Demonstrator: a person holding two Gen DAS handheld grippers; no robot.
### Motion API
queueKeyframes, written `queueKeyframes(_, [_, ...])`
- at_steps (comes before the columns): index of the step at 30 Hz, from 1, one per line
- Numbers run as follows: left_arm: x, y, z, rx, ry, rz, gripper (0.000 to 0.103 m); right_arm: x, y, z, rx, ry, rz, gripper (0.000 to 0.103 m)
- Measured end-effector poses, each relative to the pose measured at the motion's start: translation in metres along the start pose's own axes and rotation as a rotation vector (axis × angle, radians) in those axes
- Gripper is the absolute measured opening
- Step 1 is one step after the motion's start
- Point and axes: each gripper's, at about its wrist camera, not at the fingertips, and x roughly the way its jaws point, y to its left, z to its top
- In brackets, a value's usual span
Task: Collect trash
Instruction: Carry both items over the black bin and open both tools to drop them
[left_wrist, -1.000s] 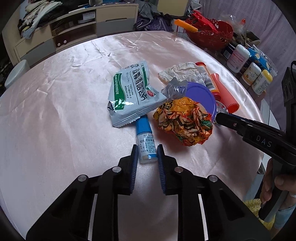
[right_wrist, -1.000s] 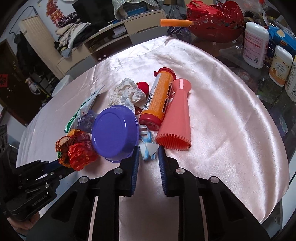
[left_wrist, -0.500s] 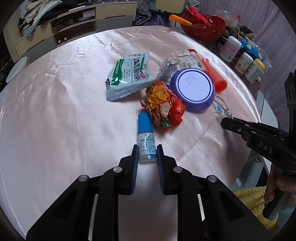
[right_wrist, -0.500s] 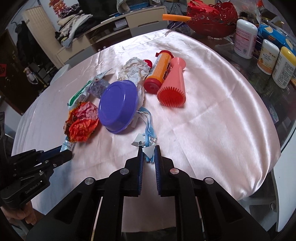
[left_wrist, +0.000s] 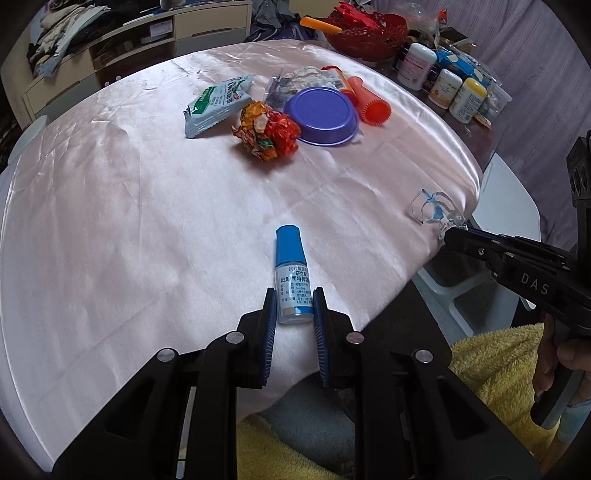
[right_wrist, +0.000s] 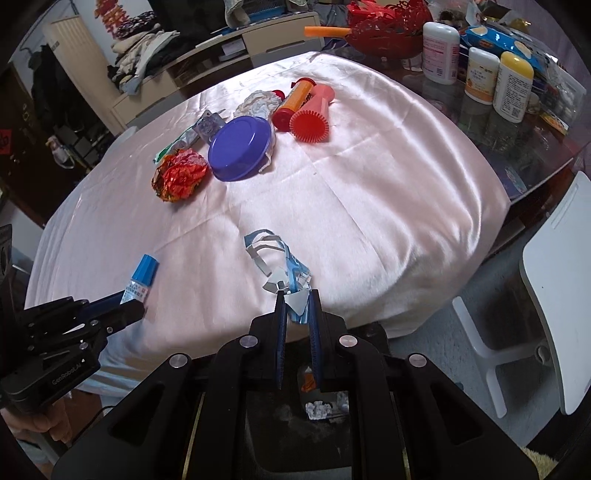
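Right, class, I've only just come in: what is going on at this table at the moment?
A person is clearing trash with a handheld gripper in each hand. The left gripper is shut on a small blue-capped bottle; the right gripper is shut on a blue and white plastic scrap. Both are near the table's edge. A crumpled wrapper and purple lid remain on the pink cloth.

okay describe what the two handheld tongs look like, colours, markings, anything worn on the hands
Both tongs, left and right, are matte black, angular frames with silver pivot pins and blue ribbed pads. Seen from the side, the right one reads "DAS" in pale letters; the left one reads "GenRobot.AI". The hands on the grips are bare: no glove, no sleeve visible.
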Motion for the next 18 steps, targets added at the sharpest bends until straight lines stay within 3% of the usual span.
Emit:
queueKeyframes(11, [-0.017, -0.044, -0.043, 0.07, -0.015, -0.053, 0.018, -0.011, -0.022, -0.062, 0.051, 0.04, -0.016, 0.013])
queueKeyframes(18, [-0.003, -0.074, -0.056, 0.123, 0.043, -0.104, 0.018, -0.014, -0.032, -0.087, 0.097, 0.06, -0.02, 0.013])
